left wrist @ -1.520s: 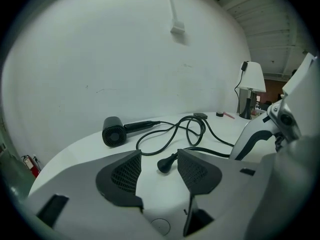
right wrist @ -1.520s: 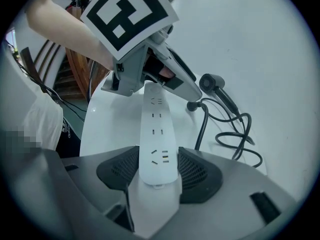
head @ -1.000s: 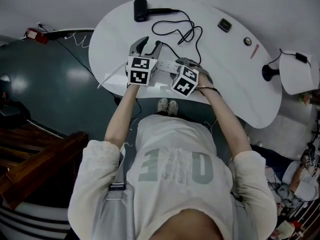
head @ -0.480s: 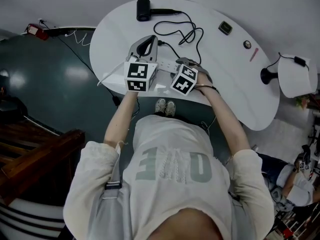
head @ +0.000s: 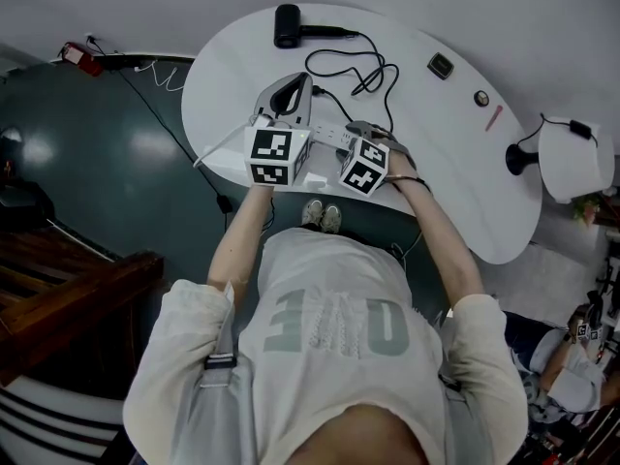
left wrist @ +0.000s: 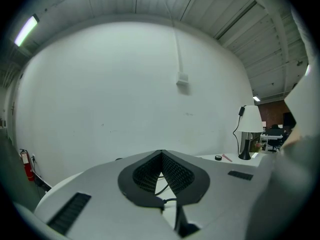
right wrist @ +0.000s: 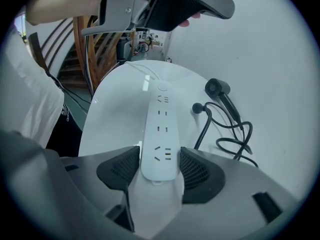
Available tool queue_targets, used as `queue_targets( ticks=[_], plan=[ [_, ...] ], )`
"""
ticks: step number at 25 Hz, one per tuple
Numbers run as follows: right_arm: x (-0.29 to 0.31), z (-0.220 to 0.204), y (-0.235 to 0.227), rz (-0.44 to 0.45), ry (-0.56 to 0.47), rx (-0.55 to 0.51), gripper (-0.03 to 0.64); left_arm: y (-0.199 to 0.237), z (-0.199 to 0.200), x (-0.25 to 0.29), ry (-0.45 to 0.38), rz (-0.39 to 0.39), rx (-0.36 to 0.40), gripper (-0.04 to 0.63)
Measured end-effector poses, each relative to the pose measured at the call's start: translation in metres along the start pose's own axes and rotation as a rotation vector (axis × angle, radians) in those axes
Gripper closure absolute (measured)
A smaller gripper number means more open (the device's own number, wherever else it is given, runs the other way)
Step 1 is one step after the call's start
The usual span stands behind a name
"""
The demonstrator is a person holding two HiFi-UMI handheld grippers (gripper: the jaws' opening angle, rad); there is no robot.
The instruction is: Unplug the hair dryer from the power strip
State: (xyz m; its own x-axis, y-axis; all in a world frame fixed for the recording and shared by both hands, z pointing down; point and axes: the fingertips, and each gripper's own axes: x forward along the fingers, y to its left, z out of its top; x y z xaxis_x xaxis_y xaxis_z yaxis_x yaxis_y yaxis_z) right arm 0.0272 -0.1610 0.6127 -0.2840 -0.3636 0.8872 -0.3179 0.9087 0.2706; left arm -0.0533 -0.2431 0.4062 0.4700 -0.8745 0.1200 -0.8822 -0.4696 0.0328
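Observation:
The white power strip (right wrist: 160,126) lies on the white table (head: 426,163), and its sockets show no plug in them. My right gripper (right wrist: 159,166) is shut on its near end, one pad on each side. The black hair dryer (head: 287,24) lies at the table's far edge, also in the right gripper view (right wrist: 217,89). Its cord coils back to a black plug (right wrist: 198,108) that rests on the table beside the strip, apart from it. My left gripper (head: 303,80) hovers above the strip's far end, roughly level, shut with nothing between its pads (left wrist: 175,171).
A desk lamp (head: 567,143) stands at the table's right end. A small black box (head: 441,65), a round object (head: 480,98) and a red pen (head: 493,117) lie on the far right part. The strip's white lead (head: 218,143) runs off the table's left edge.
My left gripper's jaws have gone from open to shut, and the gripper has risen from the table near the strip's far end. The right gripper has kept still on the strip.

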Motion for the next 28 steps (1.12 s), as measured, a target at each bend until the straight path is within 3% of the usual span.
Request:
queue_targets(
  ticks=[6, 14, 18, 22, 26, 28],
  plan=[
    [-0.007, -0.008, 0.0, 0.004, 0.014, -0.057, 0.371, 0.001, 0.007, -0.002, 0.0, -0.004, -0.02, 0.581],
    [-0.057, 0.022, -0.019, 0.106, -0.084, 0.055, 0.371, 0.004, 0.026, 0.001, -0.026, 0.024, -0.004, 0.581],
    [-0.119, 0.07, -0.072, -0.055, -0.31, 0.141, 0.371, -0.001, 0.043, 0.004, -0.02, 0.012, -0.007, 0.581],
    [-0.2, 0.109, -0.121, -0.229, -0.611, 0.304, 0.381, -0.01, 0.07, 0.004, -0.04, 0.021, 0.021, 0.581],
    [-0.273, 0.11, -0.152, -0.428, -0.901, 0.539, 0.525, -0.022, 0.105, -0.005, -0.103, 0.026, 0.024, 0.581],
    [-0.298, 0.103, -0.151, -0.503, -0.999, 0.611, 0.551, -0.031, 0.119, -0.012, -0.133, 0.02, 0.034, 0.581]
  ],
)
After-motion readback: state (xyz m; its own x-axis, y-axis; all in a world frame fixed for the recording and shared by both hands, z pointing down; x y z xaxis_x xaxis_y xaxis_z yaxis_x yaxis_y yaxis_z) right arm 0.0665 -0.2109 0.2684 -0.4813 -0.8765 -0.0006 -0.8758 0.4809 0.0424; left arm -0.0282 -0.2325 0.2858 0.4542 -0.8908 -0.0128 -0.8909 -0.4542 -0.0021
